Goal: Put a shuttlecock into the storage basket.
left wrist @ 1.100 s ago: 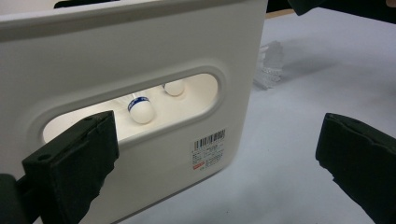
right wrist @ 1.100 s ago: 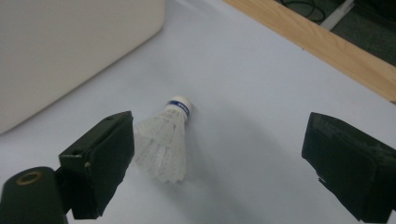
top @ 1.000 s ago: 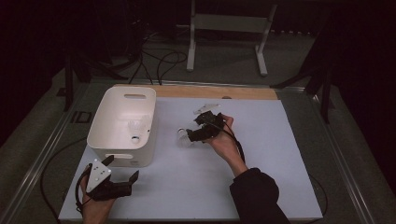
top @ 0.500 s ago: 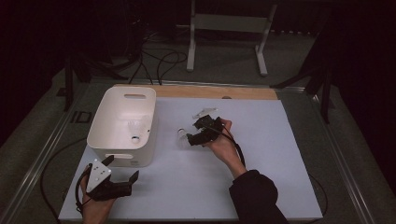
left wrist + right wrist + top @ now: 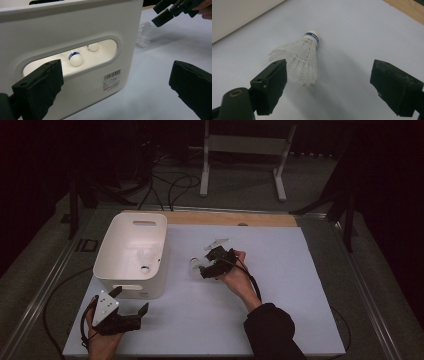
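A white feather shuttlecock (image 5: 303,60) with a blue-banded cork lies on its side on the white table (image 5: 280,310), just right of the bin. My right gripper (image 5: 204,265) points left at it and is open. Its jaws have just been closing a little, with the feathers between them beside one pad (image 5: 270,85) and neither pad pressing. My left gripper (image 5: 131,301) rests open at the front left, facing the slot handle of the white bin (image 5: 131,255). Through that slot I see two shuttlecock corks (image 5: 75,58) inside the bin (image 5: 75,22).
The bin's near wall carries a barcode label (image 5: 112,79). A wooden strip (image 5: 230,218) runs along the table's far edge. Cables and a white stand (image 5: 242,150) lie on the dark floor beyond. Bare tabletop stretches right of my right hand.
My right hand has edged slightly toward the shuttlecock on the table. The left gripper and the bin have stayed put.
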Demonstrator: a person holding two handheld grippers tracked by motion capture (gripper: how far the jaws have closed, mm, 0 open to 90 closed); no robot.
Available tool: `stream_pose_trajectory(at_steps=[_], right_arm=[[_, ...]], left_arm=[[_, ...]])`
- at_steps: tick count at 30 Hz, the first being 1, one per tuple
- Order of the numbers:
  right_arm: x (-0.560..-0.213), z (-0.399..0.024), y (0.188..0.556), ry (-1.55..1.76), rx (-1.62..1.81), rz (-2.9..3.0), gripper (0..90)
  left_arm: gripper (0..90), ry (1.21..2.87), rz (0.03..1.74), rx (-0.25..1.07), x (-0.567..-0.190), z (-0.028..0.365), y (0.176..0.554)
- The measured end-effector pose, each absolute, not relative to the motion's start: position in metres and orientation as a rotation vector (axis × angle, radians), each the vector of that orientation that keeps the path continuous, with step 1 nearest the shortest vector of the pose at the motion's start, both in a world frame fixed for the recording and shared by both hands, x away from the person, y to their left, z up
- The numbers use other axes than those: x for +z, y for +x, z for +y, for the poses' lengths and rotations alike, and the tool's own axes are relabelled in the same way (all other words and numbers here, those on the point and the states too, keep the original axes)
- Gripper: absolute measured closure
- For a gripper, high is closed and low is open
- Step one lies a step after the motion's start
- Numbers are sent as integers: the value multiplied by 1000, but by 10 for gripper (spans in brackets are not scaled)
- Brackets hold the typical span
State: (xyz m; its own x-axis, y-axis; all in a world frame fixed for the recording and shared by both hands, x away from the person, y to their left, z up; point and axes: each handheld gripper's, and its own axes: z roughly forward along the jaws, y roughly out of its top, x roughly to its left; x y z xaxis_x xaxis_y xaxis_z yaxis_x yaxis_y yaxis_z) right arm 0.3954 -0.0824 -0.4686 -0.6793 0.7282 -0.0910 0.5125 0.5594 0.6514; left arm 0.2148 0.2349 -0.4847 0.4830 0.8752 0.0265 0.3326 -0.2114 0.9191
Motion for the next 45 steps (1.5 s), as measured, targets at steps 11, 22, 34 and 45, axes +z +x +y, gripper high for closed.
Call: stream_pose_trajectory(at_steps=[11, 22, 34, 45], right_arm=[[-477, -74, 397, 995, 822, 2469, 203], [-485, -64, 399, 943, 783, 2470, 389], [-494, -46, 403, 846, 729, 2455, 654], [-495, -46, 407, 858, 756, 2452, 869]], left_arm=[[0, 1770, 1025, 710, -485, 235, 215], [0, 1770, 1026, 711, -485, 235, 215], [0, 1765, 1025, 711, -484, 236, 214], [0, 1766, 1026, 711, -484, 236, 214]])
